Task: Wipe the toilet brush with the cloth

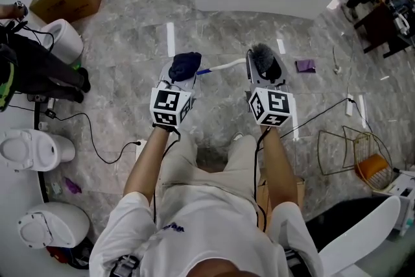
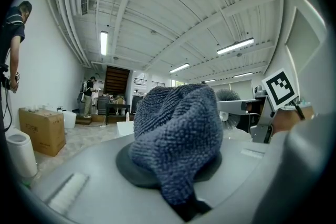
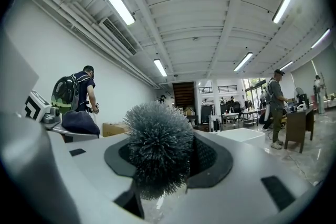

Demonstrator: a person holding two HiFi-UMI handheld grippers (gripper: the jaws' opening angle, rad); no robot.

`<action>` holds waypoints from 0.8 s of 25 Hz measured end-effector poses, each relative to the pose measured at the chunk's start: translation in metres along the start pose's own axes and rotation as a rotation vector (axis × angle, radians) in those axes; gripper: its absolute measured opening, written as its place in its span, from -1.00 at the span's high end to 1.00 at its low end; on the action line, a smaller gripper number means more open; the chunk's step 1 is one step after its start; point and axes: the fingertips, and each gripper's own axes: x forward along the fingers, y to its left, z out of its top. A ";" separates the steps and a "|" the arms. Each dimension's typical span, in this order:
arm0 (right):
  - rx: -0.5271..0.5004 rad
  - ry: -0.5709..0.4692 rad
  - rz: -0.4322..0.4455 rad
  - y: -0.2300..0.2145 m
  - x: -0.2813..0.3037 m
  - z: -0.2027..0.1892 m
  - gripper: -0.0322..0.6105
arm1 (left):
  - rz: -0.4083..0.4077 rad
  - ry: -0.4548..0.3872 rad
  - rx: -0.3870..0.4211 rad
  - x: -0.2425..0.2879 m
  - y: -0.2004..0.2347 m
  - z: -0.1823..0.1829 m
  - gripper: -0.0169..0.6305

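**A:** What colours are you seeing?

**B:** The cloth [image 2: 176, 134] in my left gripper [image 1: 183, 78] is showing deep navy, with a looped, nubby weave. The toilet brush [image 1: 264, 61] in my right gripper [image 1: 266, 74] is showing dark grey bristles [image 3: 157, 147] with paler tips. Its handle [image 1: 228, 65] is running white, with a blue band.

**A:** And the grippers themselves?

**B:** Both are looking pale grey with black pads [image 3: 215, 160], each wearing a cube [image 1: 171, 107] of black-and-white squares. The floor [image 1: 130, 42] is showing grey marbling.
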 end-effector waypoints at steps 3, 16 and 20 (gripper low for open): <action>-0.003 0.001 -0.001 -0.004 0.000 0.000 0.22 | -0.001 0.000 0.005 0.003 -0.002 0.001 0.77; -0.002 -0.003 -0.007 -0.006 -0.007 0.005 0.22 | -0.016 -0.004 0.021 0.001 -0.006 0.006 0.77; -0.004 -0.008 -0.009 -0.010 -0.007 0.009 0.22 | -0.017 -0.008 0.024 0.004 -0.007 0.009 0.77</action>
